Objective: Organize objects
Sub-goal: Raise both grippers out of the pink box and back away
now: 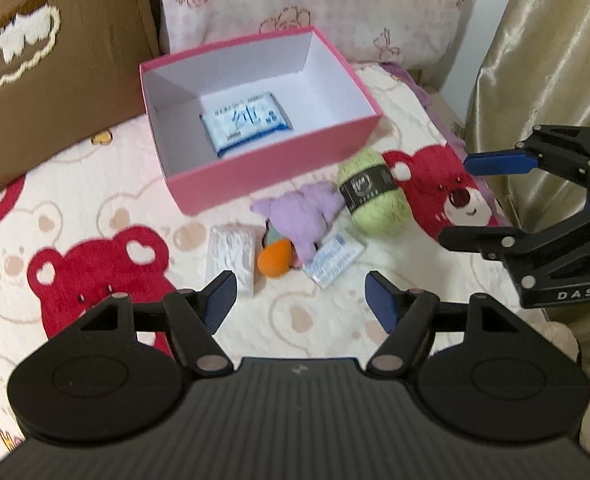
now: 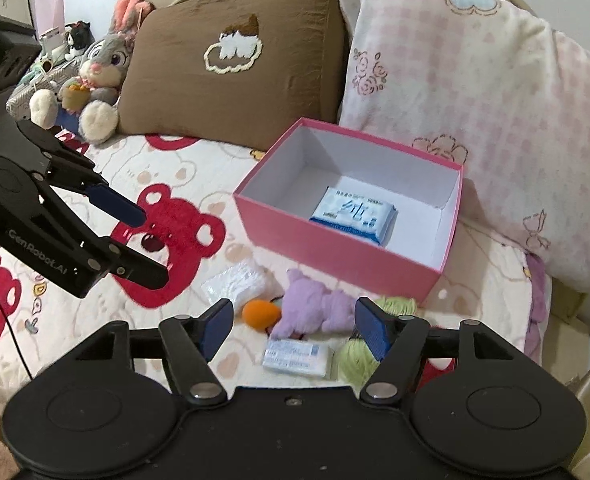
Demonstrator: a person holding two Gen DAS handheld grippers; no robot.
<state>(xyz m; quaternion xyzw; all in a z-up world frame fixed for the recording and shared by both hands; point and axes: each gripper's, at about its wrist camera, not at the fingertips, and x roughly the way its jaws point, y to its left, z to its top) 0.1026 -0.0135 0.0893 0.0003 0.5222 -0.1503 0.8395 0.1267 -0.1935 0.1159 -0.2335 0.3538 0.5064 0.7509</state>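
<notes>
On the bed, the open pink cardboard box [image 2: 335, 256] near the pillow edge holds one blue-white tissue pack [image 2: 353, 220]. Before it lie the soft, light green yarn ball [image 1: 375, 196], best pinched across its banded middle, and what seems a limp lilac plush toy [image 2: 315, 308]. Left tongs [image 1: 301, 300] and right tongs [image 2: 291, 326] gape wide, empty.

bed [image 1: 395, 312] with bear-print quilt, open pink box [image 1: 279, 176], green yarn ball [image 1: 375, 200], purple plush [image 1: 303, 220], orange carrot toy [image 1: 275, 262], two small packets [image 1: 333, 258] [image 1: 233, 254], brown pillow [image 2: 231, 60], pink pillow [image 2: 475, 120], bunny plush [image 2: 95, 76]
</notes>
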